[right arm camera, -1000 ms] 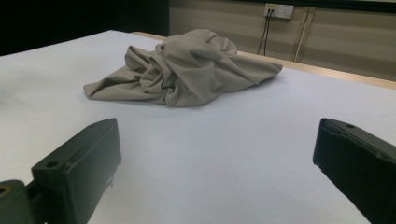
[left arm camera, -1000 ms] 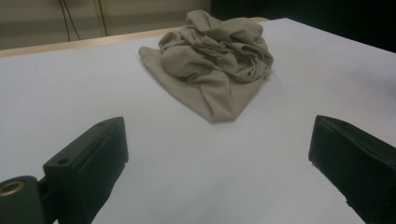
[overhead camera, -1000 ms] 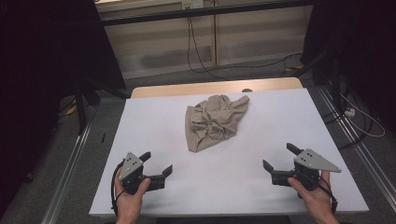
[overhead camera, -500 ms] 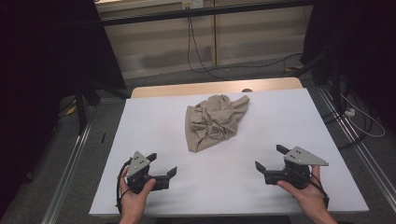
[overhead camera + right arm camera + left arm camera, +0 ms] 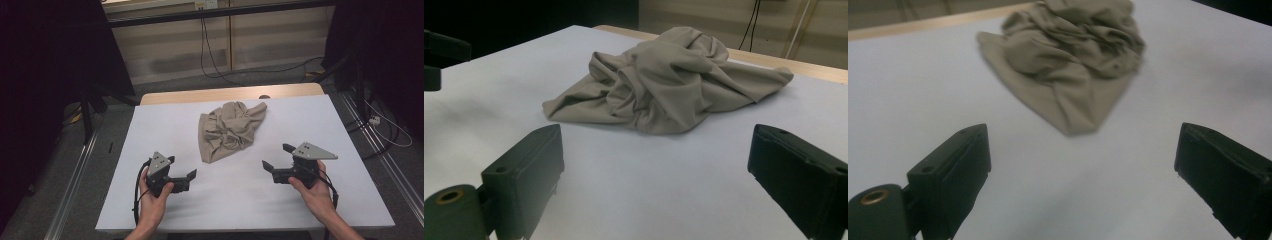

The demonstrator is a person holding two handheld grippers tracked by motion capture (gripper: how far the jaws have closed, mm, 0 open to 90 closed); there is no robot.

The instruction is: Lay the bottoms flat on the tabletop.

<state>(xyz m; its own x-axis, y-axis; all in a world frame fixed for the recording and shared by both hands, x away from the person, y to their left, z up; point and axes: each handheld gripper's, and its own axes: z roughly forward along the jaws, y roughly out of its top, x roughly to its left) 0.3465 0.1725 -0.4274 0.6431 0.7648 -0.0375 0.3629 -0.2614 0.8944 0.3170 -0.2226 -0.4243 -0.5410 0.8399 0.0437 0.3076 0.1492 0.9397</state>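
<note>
both grippers, left gripper (image 5: 181,169) and right gripper (image 5: 275,156), hover wide-jawed toward crumpled cloth (image 5: 230,129).

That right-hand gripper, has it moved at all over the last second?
Yes. The right gripper has slid left across the white table, drawing nearer the crumpled beige cloth, which lies unmoved.

High view: looks forward and down from above the near edge of the bench (image 5: 350,150).
Left gripper view: low, close, facing the cloth (image 5: 1073,60).
Right gripper view: low, close.
Shared: cloth, white bench top.
</note>
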